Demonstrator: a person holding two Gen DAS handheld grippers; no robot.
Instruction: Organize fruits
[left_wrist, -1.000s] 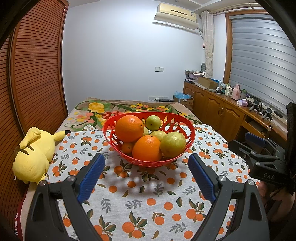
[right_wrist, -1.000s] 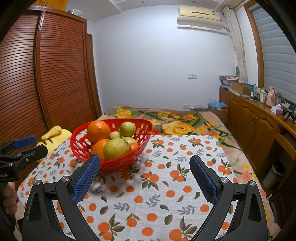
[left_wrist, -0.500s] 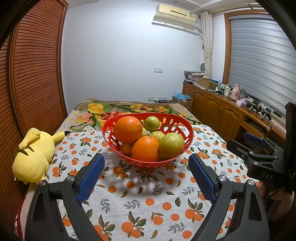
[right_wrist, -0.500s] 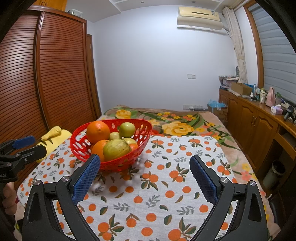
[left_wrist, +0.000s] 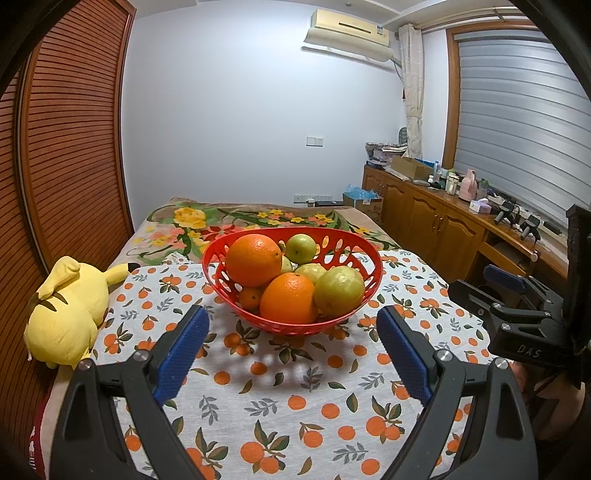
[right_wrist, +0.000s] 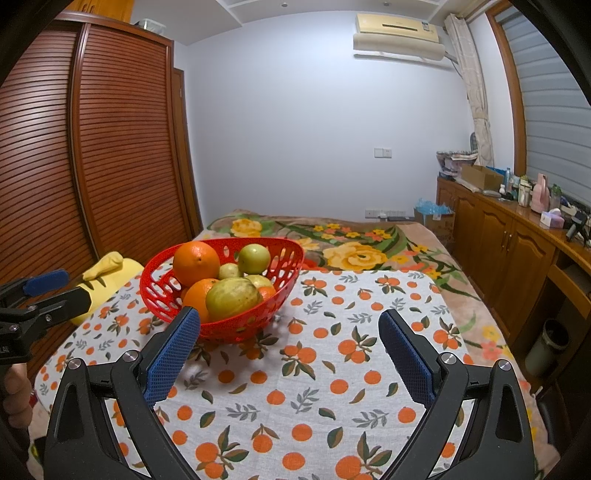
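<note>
A red perforated basket (left_wrist: 364, 271) (right_wrist: 284, 280) stands on an orange-print cloth. It holds two large oranges (left_wrist: 253, 260) (left_wrist: 290, 299), a big yellow-green fruit (left_wrist: 339, 290) (right_wrist: 232, 297), a small green fruit (left_wrist: 301, 248) (right_wrist: 253, 258) and smaller fruit underneath. My left gripper (left_wrist: 293, 338) is open and empty just short of the basket. My right gripper (right_wrist: 290, 341) is open and empty, to the right of the basket and short of it. Each gripper shows at the edge of the other's view (left_wrist: 517, 317) (right_wrist: 33, 306).
A yellow plush toy (left_wrist: 68, 310) lies at the cloth's left edge, beside a slatted wooden wardrobe (left_wrist: 62, 155). A floral blanket (right_wrist: 354, 240) lies beyond the cloth. Wooden cabinets (right_wrist: 506, 240) with clutter line the right wall.
Both grippers have drifted back slightly from the basket, staying open. The basket and fruit have not moved.
</note>
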